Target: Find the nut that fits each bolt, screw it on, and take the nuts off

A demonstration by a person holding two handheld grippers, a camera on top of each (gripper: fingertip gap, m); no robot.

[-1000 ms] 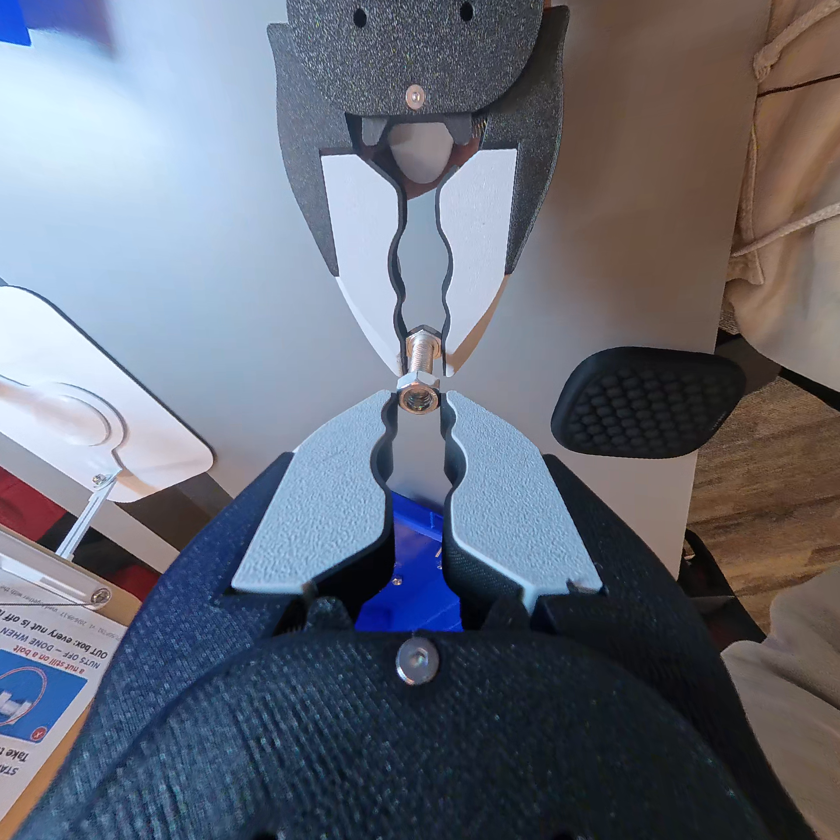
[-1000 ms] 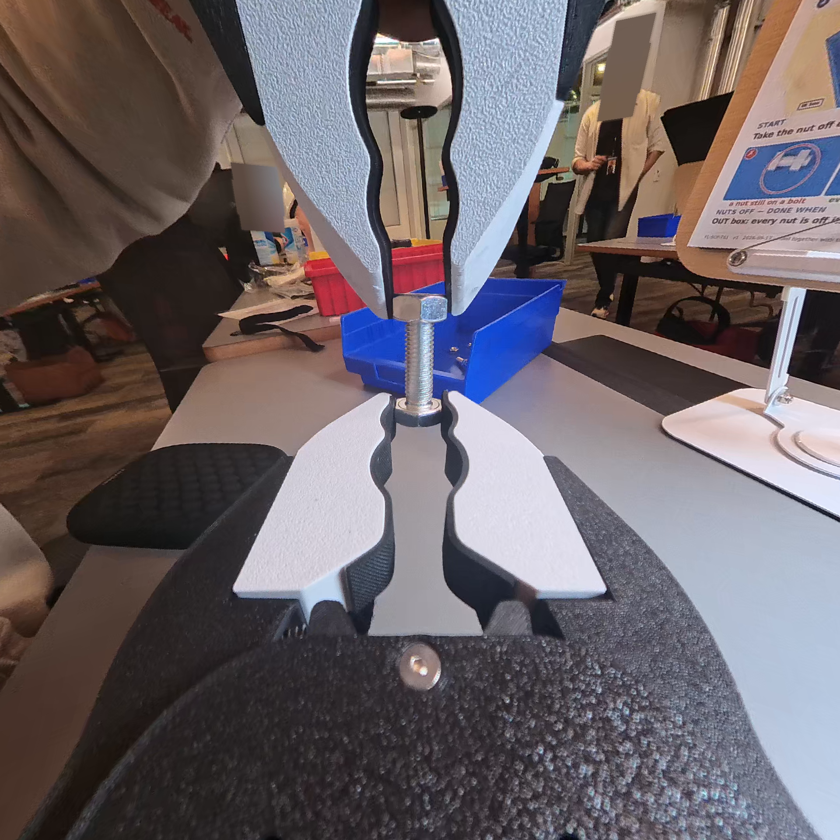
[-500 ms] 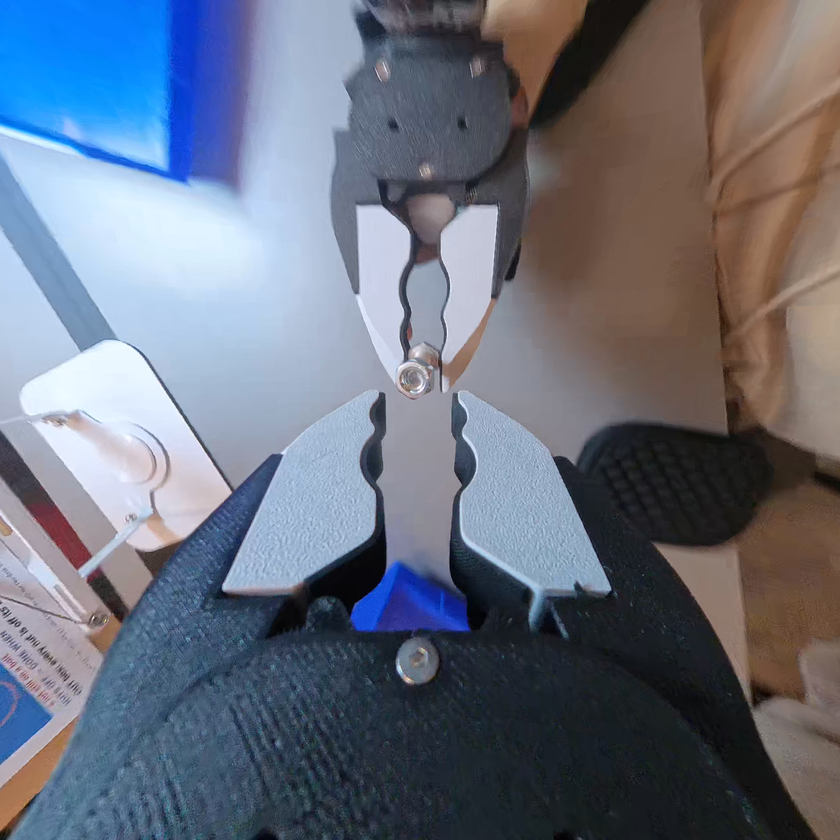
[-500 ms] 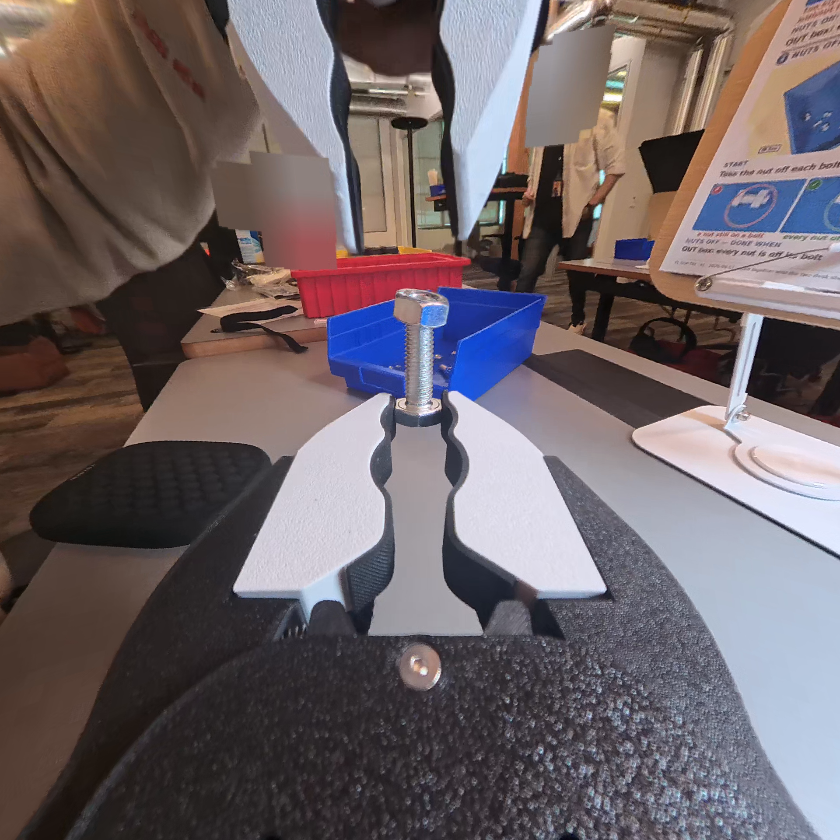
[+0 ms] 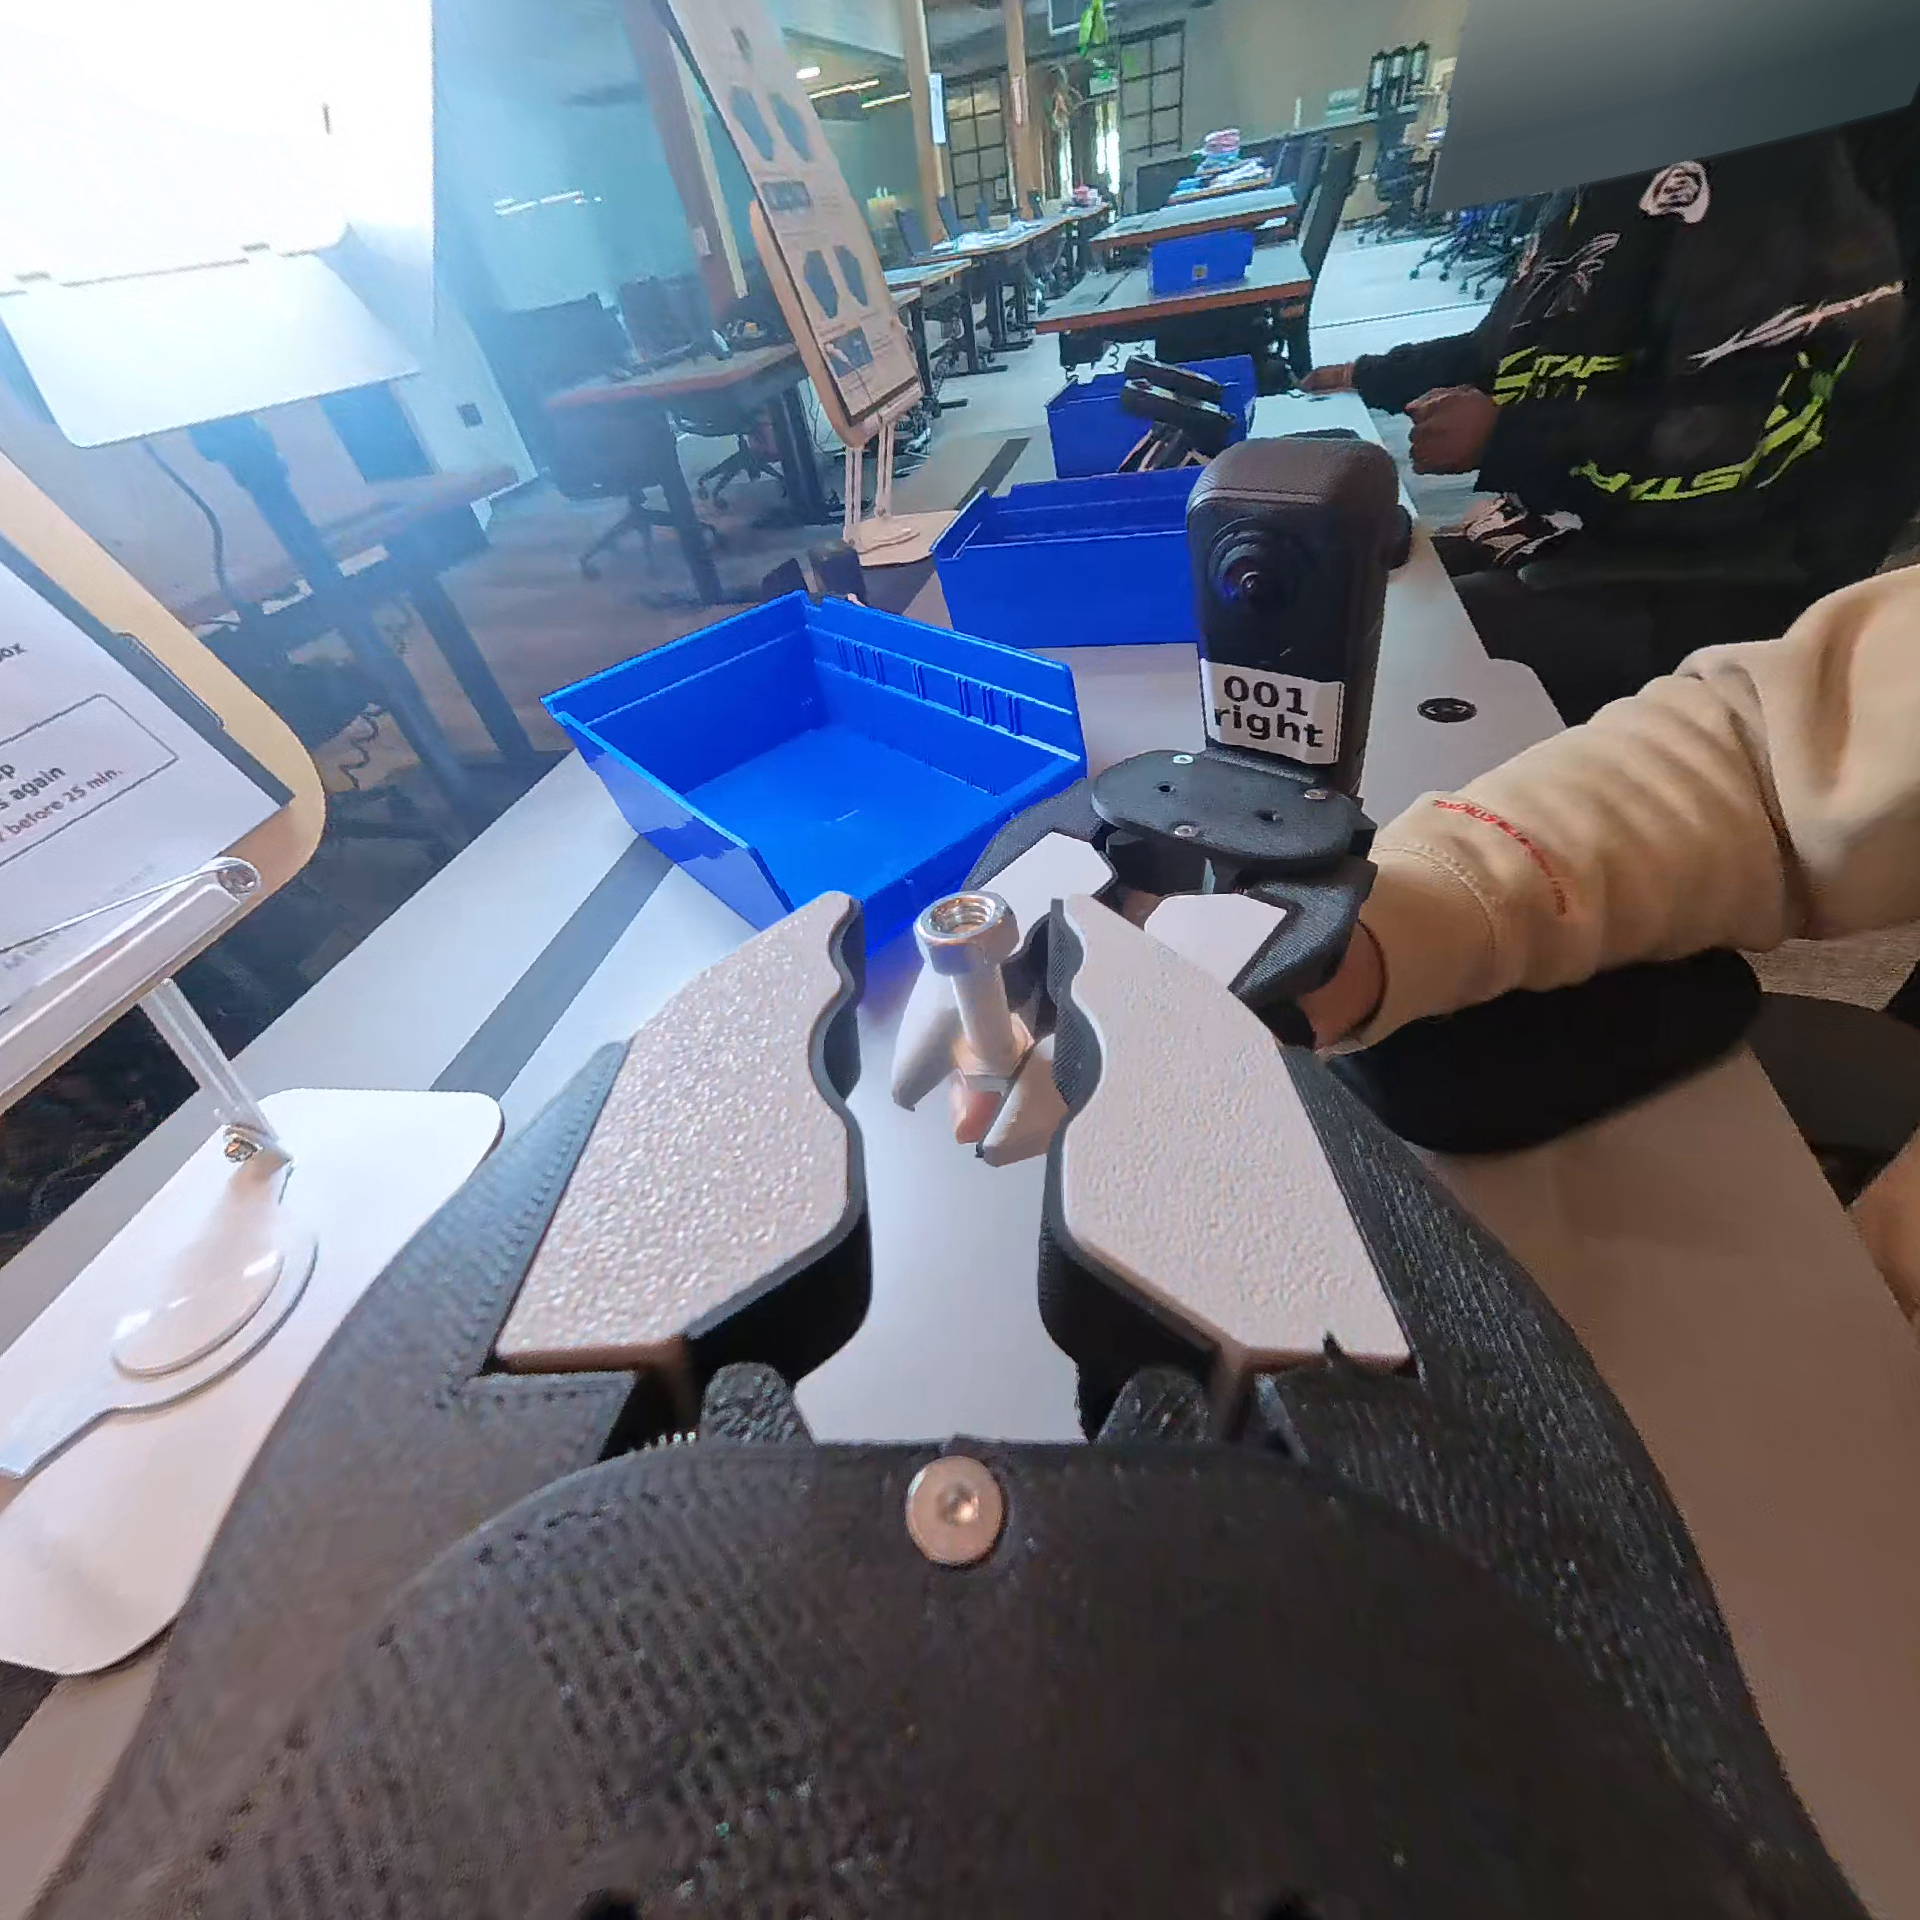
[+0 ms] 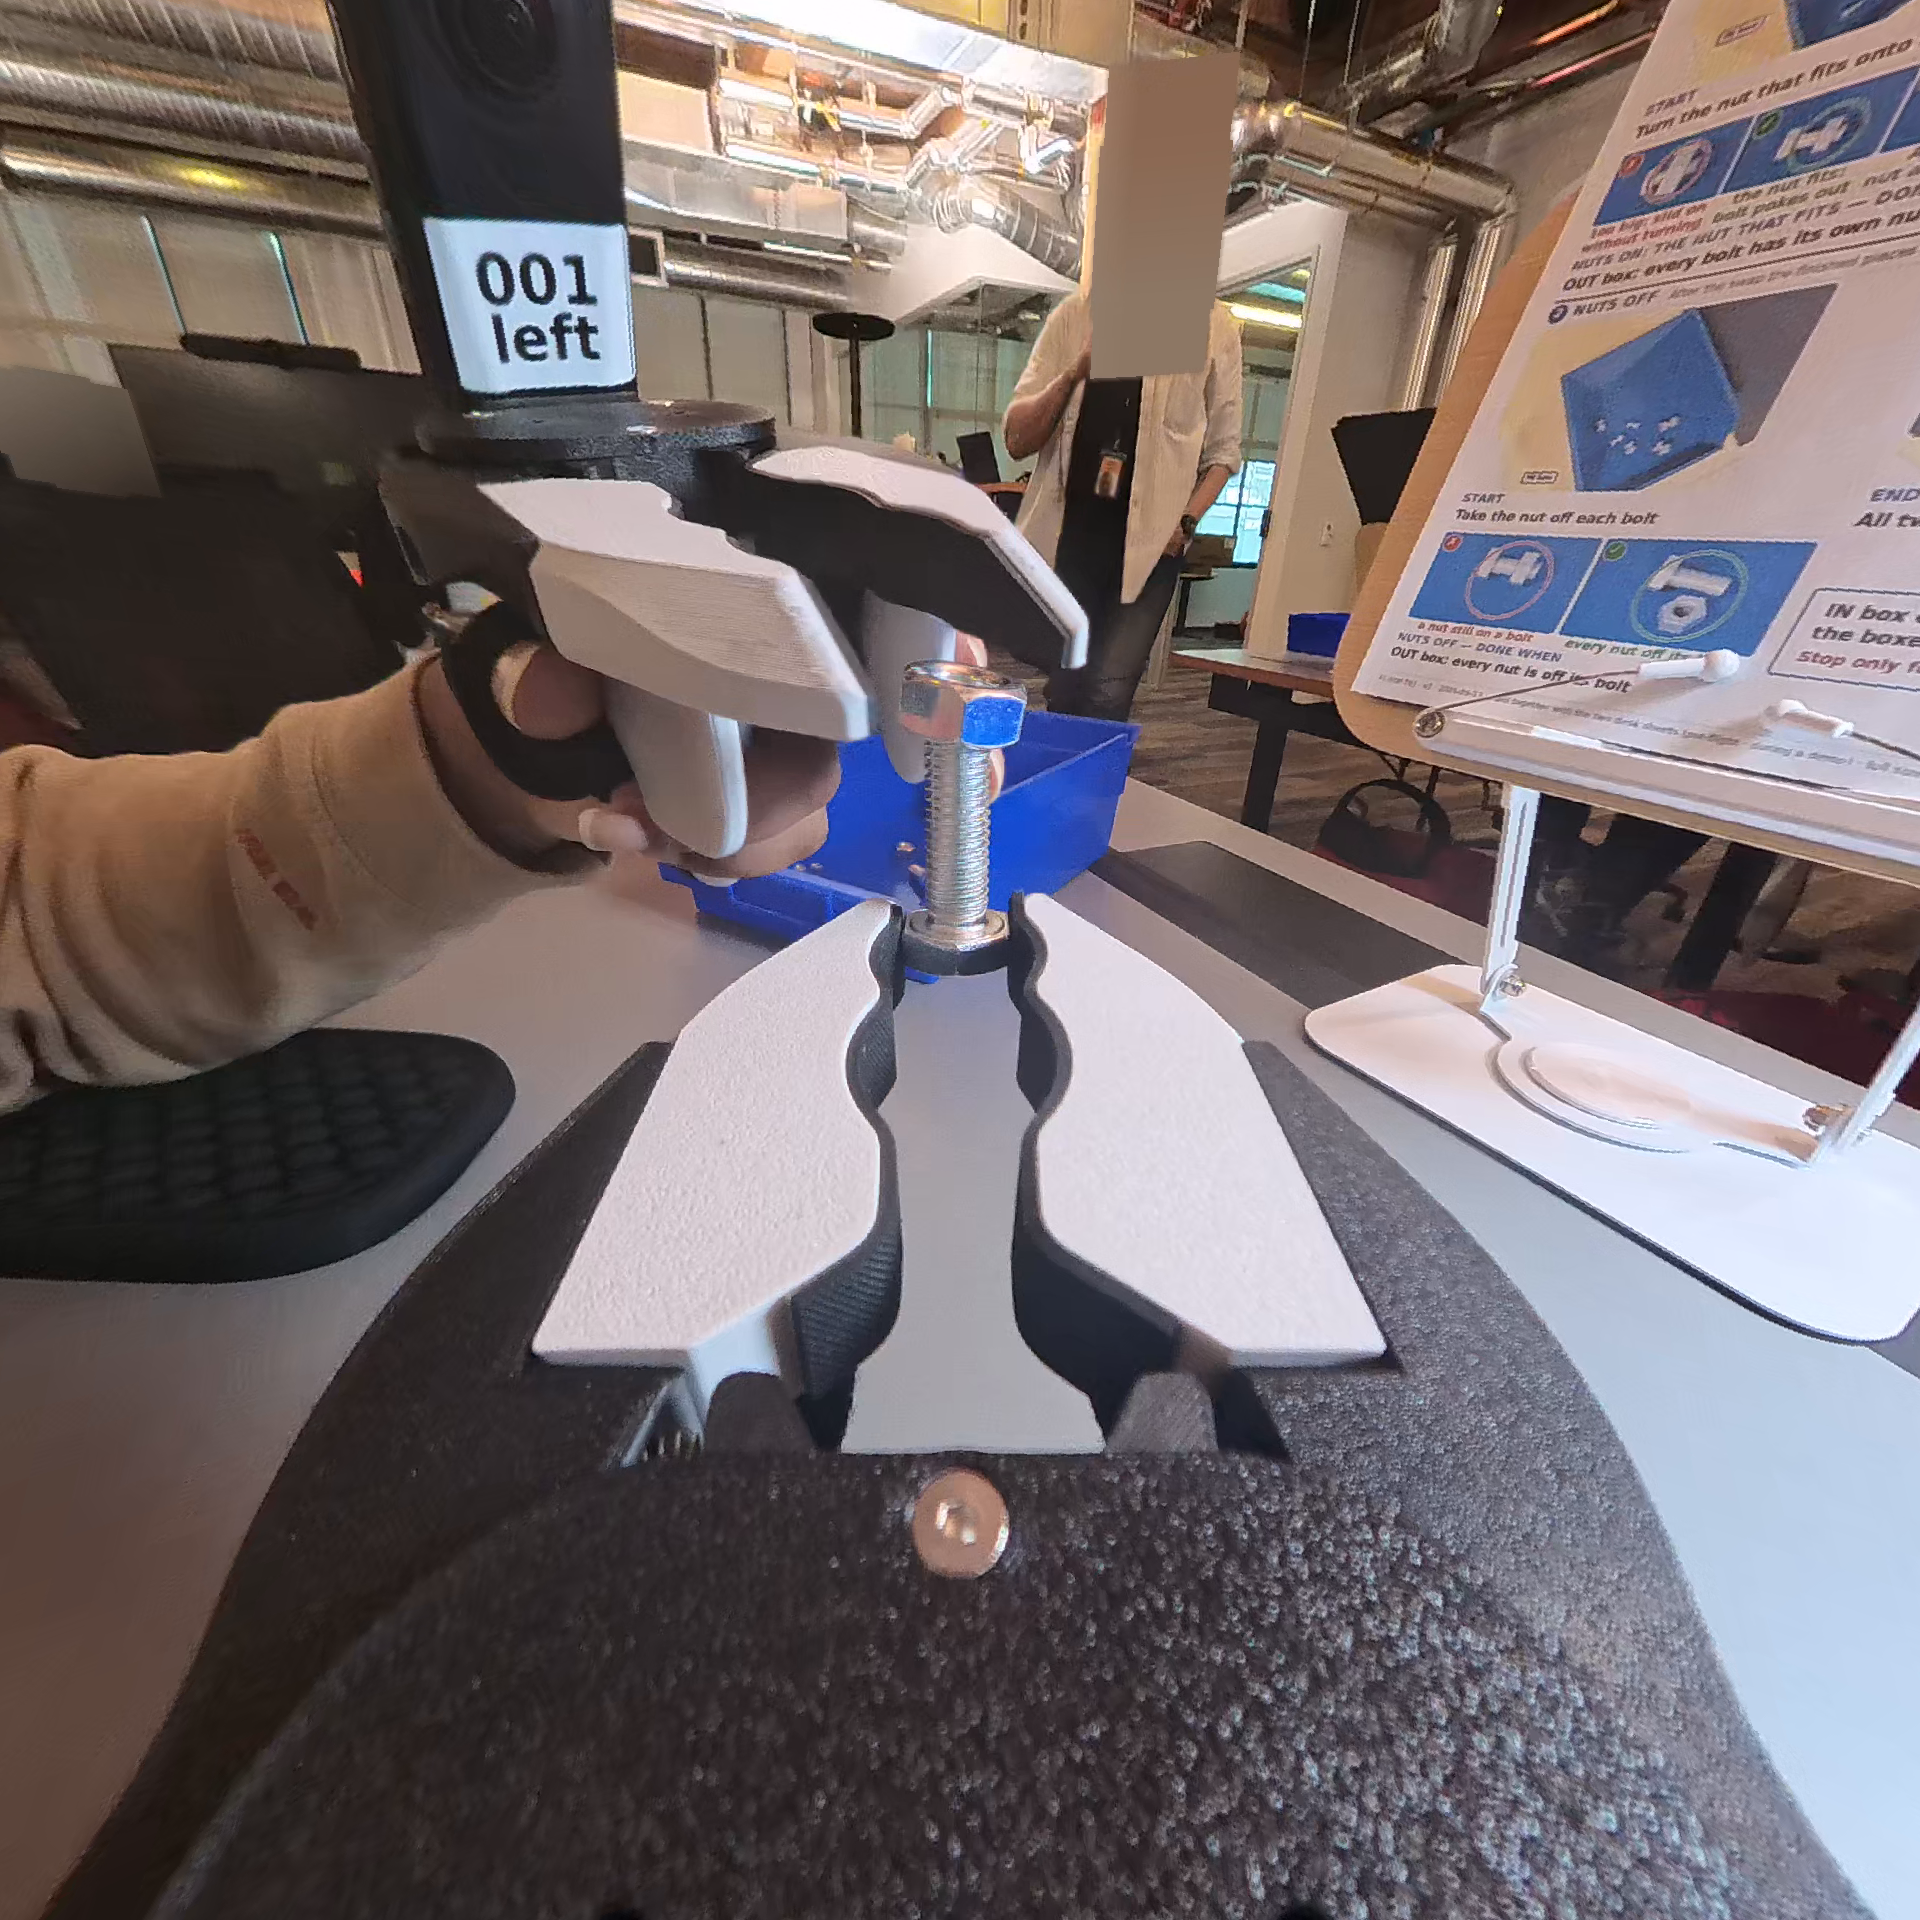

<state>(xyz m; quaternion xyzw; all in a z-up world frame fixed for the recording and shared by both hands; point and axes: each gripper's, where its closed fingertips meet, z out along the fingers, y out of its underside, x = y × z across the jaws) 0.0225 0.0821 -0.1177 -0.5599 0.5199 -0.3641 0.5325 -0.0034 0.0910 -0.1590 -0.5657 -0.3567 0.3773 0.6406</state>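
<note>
Released a second ago, the bolt head now stands free as the left gripper point(image 6: 961, 649) hangs open above it. Right gripper point(image 6: 954, 920) pinches the nut point(image 6: 956, 928), holding the bolt point(image 6: 958, 800) upright over the grey table point(image 6: 1558, 1455); a blue bin point(image 6: 1049, 821) sits behind.

Left tongs point(image 6: 966, 665) crowd the bolt point(image 6: 958, 821) head (blue bin point(image 6: 1049, 821) just behind); sides open.

Shiny threaded metal bolt point(image 6: 958, 821), glossy blue plastic bin point(image 5: 831, 748), matt grey table point(image 6: 1558, 1455), rough-textured black gripper point(image 6: 956, 925) body.
</note>
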